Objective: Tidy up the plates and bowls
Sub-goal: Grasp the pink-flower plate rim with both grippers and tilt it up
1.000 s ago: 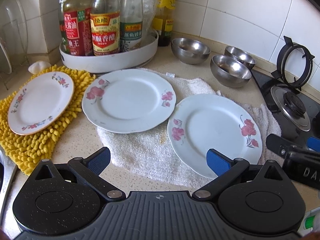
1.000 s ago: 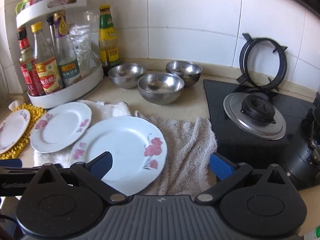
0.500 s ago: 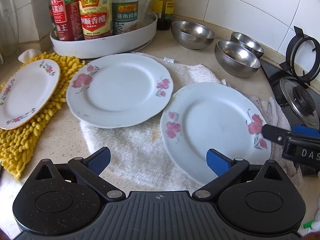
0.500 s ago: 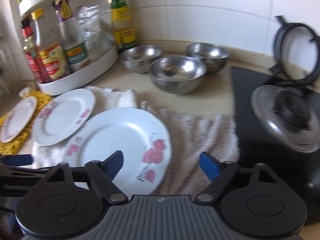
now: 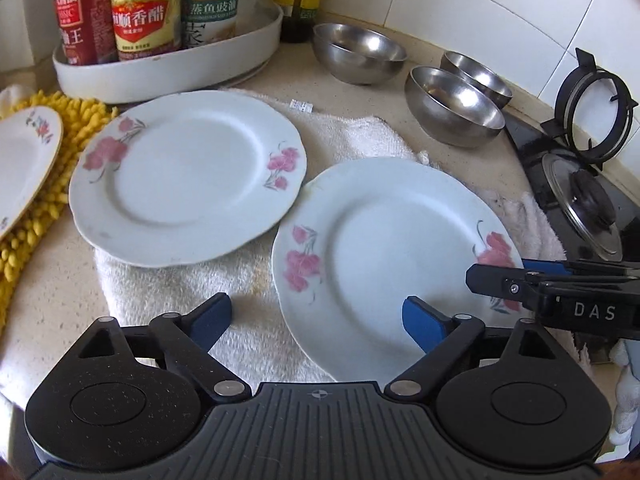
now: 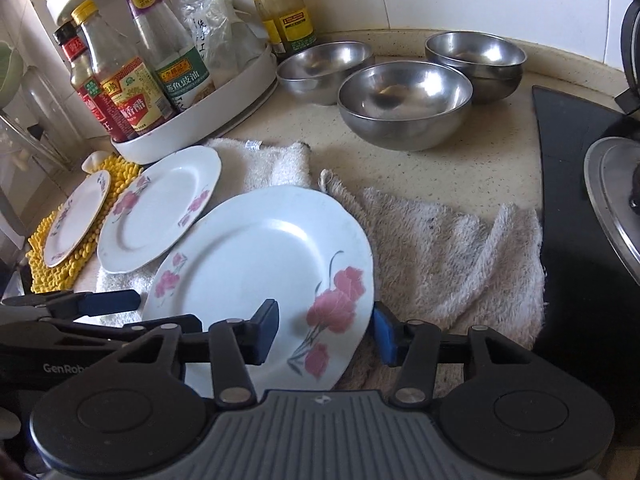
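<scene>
Three white floral plates lie on the counter. The nearest plate point(image 5: 400, 248) point(image 6: 264, 272) rests on a white towel point(image 5: 248, 320). A second plate point(image 5: 184, 176) point(image 6: 160, 208) lies left of it, and a small plate point(image 5: 24, 168) point(image 6: 76, 218) sits on a yellow mat point(image 6: 40, 276). Three steel bowls point(image 5: 452, 108) point(image 6: 404, 100) stand at the back. My right gripper point(image 6: 326, 330) is open, its jaws straddling the nearest plate's right rim. My left gripper point(image 5: 318, 320) is open over that plate's near-left edge.
A white turntable tray point(image 5: 168, 64) point(image 6: 192, 120) with sauce bottles stands at the back left. A black gas hob point(image 5: 580, 192) point(image 6: 580, 200) with a burner lies to the right. A tiled wall runs behind the counter.
Both grippers have moved forward and down toward the nearest plate. The right gripper's jaws have narrowed and now flank the plate's right rim.
</scene>
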A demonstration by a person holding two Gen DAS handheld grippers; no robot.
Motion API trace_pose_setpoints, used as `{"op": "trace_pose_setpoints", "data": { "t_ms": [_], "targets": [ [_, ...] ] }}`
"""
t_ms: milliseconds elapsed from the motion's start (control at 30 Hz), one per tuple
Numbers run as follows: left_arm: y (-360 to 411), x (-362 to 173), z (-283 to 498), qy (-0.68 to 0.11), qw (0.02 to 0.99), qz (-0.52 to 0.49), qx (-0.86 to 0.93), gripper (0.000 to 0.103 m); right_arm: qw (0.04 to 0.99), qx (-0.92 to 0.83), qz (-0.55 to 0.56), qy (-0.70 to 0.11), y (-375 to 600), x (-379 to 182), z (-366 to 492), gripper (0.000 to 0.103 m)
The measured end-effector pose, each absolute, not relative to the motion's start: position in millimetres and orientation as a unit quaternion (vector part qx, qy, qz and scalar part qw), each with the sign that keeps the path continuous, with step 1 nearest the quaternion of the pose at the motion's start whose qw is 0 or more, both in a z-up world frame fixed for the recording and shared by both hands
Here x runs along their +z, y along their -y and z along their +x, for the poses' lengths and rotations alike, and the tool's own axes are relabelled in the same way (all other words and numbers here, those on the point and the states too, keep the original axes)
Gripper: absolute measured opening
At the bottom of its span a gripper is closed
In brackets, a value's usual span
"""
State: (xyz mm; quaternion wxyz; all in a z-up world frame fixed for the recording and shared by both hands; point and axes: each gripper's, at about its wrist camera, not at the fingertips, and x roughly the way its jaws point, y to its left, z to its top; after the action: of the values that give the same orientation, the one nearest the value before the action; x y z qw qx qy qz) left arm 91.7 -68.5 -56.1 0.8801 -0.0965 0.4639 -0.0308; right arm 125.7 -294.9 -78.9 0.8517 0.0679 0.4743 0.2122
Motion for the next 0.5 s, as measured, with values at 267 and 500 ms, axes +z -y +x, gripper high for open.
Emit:
{"op": "trace_pose_setpoints", "data": {
  "t_ms": [267, 500],
  "targets": [
    [84, -58, 100, -0.469, 0.881, -0.055, -0.045, 0.086, 0.847, 0.219, 0.075, -0.479, 301, -73, 123, 0.059],
    [93, -45, 98, -0.453, 0.888, -0.040, -0.066, 0.086, 0.857, 0.208, 0.059, -0.467, 316, -63, 115, 0.059]
  ]
}}
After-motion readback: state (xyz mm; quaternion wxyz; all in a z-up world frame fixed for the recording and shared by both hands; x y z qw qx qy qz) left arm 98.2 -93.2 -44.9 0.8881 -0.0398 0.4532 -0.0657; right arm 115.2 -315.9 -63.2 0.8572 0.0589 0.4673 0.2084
